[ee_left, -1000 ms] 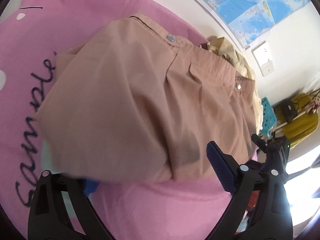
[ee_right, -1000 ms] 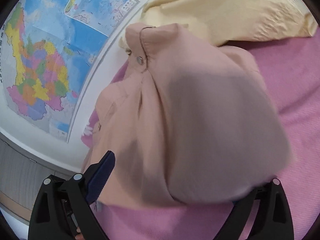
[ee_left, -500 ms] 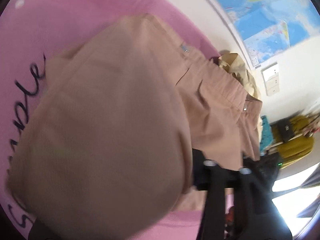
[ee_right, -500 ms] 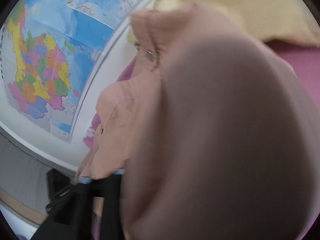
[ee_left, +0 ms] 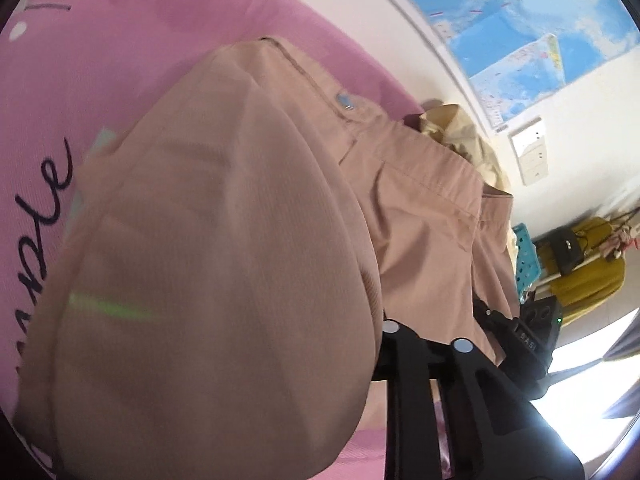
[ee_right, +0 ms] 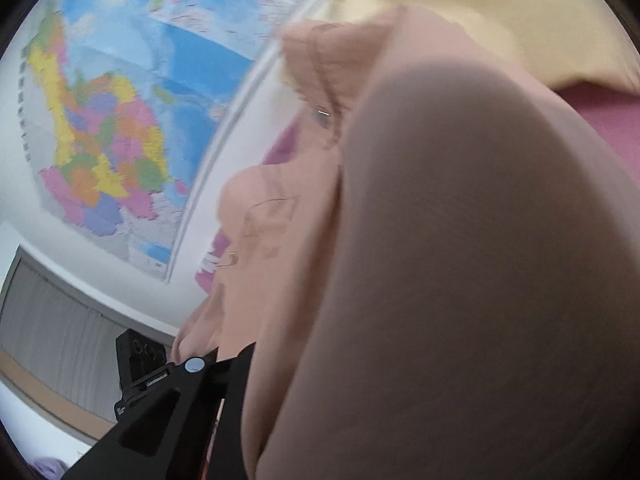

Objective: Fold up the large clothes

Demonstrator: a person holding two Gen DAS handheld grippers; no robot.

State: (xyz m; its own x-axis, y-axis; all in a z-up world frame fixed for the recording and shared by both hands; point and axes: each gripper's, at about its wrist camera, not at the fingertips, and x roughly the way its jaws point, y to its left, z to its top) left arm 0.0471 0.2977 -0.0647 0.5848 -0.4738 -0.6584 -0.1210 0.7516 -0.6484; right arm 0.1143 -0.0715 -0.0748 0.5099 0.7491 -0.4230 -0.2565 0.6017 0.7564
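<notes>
Tan-pink trousers [ee_left: 420, 208] with a buttoned waistband lie on a pink cover [ee_left: 160, 40]. My left gripper [ee_left: 372, 364] has its jaws closing, pads pressed on a fold of the trousers. That fold bulges up in front of the lens and hides the left finger. In the right wrist view the same trousers [ee_right: 280, 240] fill the frame. My right gripper [ee_right: 272, 368] is also closing and pinches the cloth, so only its left finger [ee_right: 196, 384] shows. The two grippers hold the near edge side by side.
A pale yellow garment [ee_left: 460, 132] lies beyond the waistband, also in the right wrist view [ee_right: 480, 8]. A map [ee_left: 540, 20] and a switch panel [ee_left: 530, 152] are on the wall. A teal basket [ee_left: 526, 256] and a yellow cloth on a rack [ee_left: 588, 272] stand at the right.
Both grippers went from wide open to closed on the trousers' near edge. The cloth has risen toward both cameras and now bulges over the fingers.
</notes>
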